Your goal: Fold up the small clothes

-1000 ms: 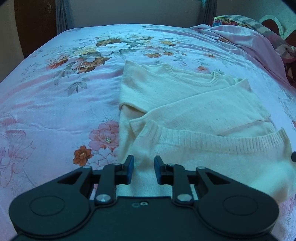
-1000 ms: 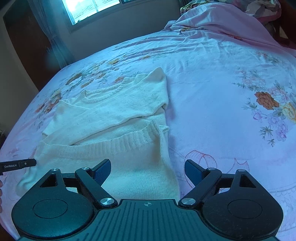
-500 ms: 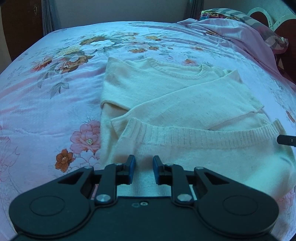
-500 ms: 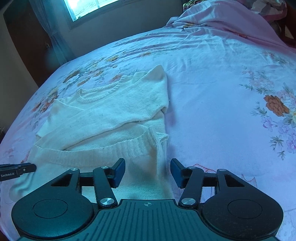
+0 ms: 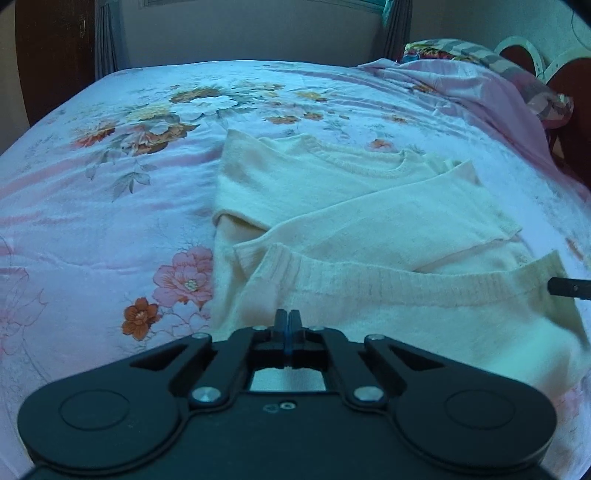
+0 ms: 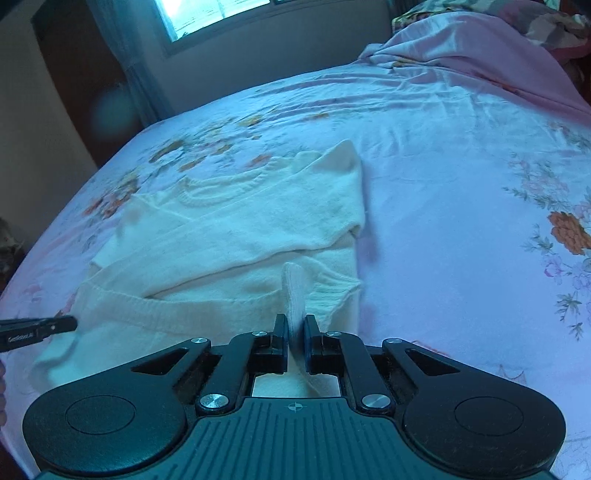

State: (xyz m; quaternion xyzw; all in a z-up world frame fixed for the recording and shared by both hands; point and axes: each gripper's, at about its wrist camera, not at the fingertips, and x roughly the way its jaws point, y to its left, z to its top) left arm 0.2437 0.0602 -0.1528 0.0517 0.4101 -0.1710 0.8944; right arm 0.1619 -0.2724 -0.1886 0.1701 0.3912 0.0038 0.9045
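A cream knit sweater (image 5: 369,221) lies on the floral bed sheet (image 5: 110,229), sleeves folded across its body and the ribbed hem turned up toward me. My left gripper (image 5: 289,321) hovers over the sweater's near left part, its jaws closing until the blue pads meet; no cloth shows between them. In the right wrist view the sweater (image 6: 221,236) has a raised fold of its near right part pinched up. My right gripper (image 6: 295,325) is closing on that fold, pads pressing it. The left gripper's fingertip (image 6: 40,328) shows at the sweater's left edge.
A crumpled pink blanket (image 5: 480,85) and patterned pillows lie at the head of the bed, on the right. A bright window (image 6: 214,14) and a dark wooden door (image 5: 51,55) stand beyond the bed. Bare sheet (image 6: 461,184) spreads to the right of the sweater.
My right gripper went from wide open to closed on a pinched-up fold of the sweater. My left gripper's small gap closed completely. Neither hand shifted much.
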